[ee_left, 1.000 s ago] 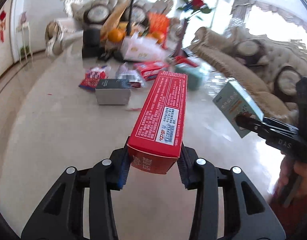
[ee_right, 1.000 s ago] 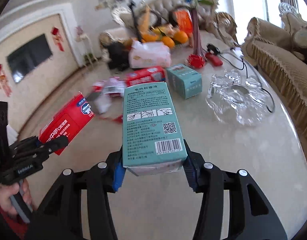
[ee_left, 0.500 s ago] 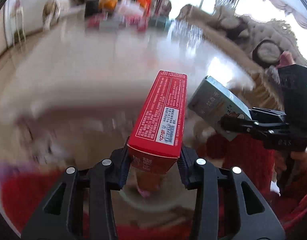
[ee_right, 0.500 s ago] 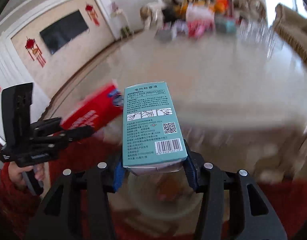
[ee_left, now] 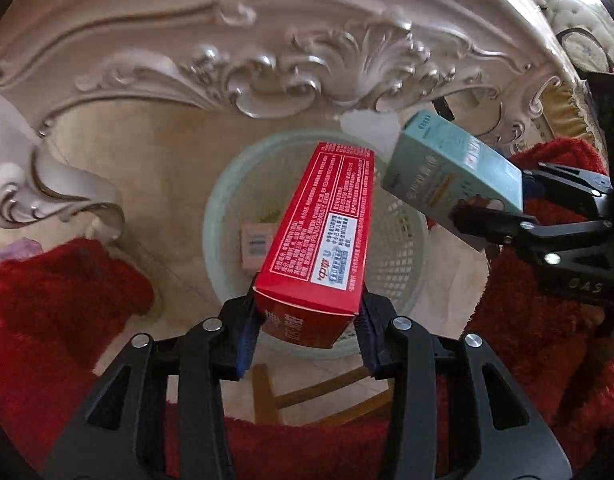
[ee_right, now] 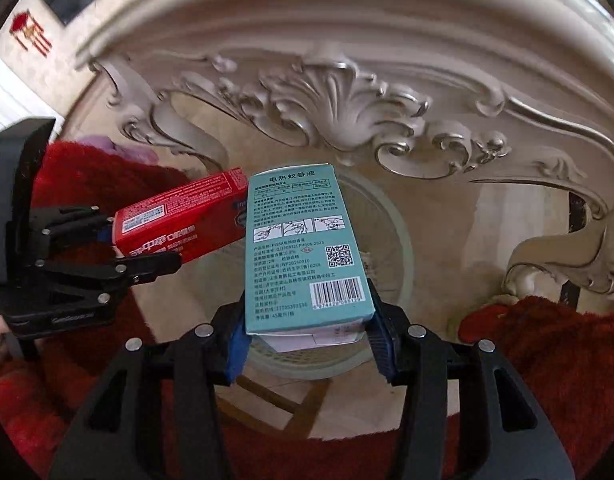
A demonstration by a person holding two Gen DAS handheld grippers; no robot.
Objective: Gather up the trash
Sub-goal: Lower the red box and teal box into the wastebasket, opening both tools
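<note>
My left gripper point(ee_left: 307, 328) is shut on a long red box point(ee_left: 323, 232) and holds it over a pale green mesh waste basket point(ee_left: 403, 248) on the floor. A small pink box point(ee_left: 256, 245) lies inside the basket. My right gripper point(ee_right: 307, 336) is shut on a teal box point(ee_right: 303, 248) above the same basket point(ee_right: 391, 232). In the left wrist view the teal box point(ee_left: 451, 164) hangs over the basket's right rim. In the right wrist view the red box point(ee_right: 179, 220) sits to the left, its end behind the teal box.
The ornate cream carved table apron point(ee_left: 307, 60) and its curled leg point(ee_left: 47, 184) rise just behind the basket. A red shaggy rug point(ee_left: 47, 304) lies on both sides on a beige tiled floor point(ee_left: 147, 168). Another table leg point(ee_right: 567, 252) stands at the right.
Both grippers have swung down from over the tabletop to below the table edge. They now hold the red and teal boxes above the waste basket, closer together.
</note>
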